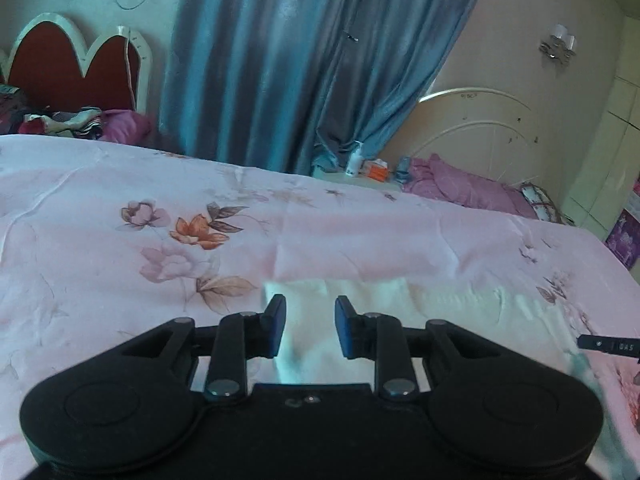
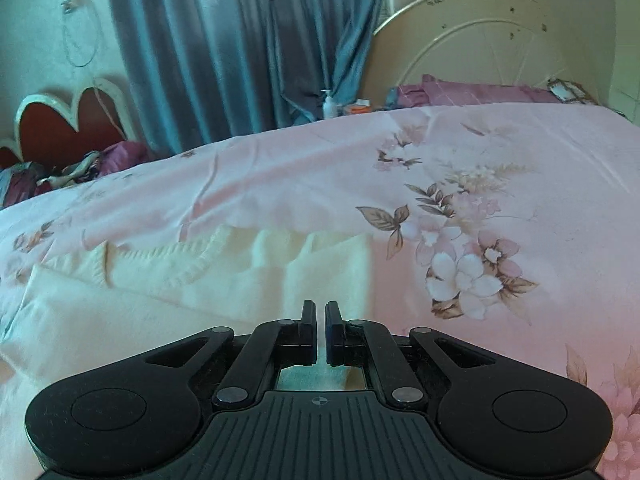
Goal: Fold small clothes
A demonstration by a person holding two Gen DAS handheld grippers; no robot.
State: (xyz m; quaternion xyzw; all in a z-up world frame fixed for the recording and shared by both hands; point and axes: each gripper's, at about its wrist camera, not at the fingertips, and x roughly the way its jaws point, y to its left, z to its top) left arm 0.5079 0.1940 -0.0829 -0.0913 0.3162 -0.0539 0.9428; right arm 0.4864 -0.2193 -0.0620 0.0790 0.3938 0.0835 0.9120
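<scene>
Fingers of the left gripper (image 1: 307, 330) stand apart over the cream garment (image 2: 160, 300) on the floral bedspread (image 2: 320, 168); right gripper (image 2: 320, 330) nearly closed, seemingly pinching its edge. Mid-fold; next, carry the edge across.

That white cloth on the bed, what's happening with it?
A person is folding a small white garment on a bed with a pink flowered bedspread, using a gripper tool in each hand. The right gripper is shut over the garment's right edge; whether it pinches cloth is hard to tell. The left gripper hangs over the garment's left side with its jaws apart. The garment lies mostly flat, a little wrinkled.
</scene>
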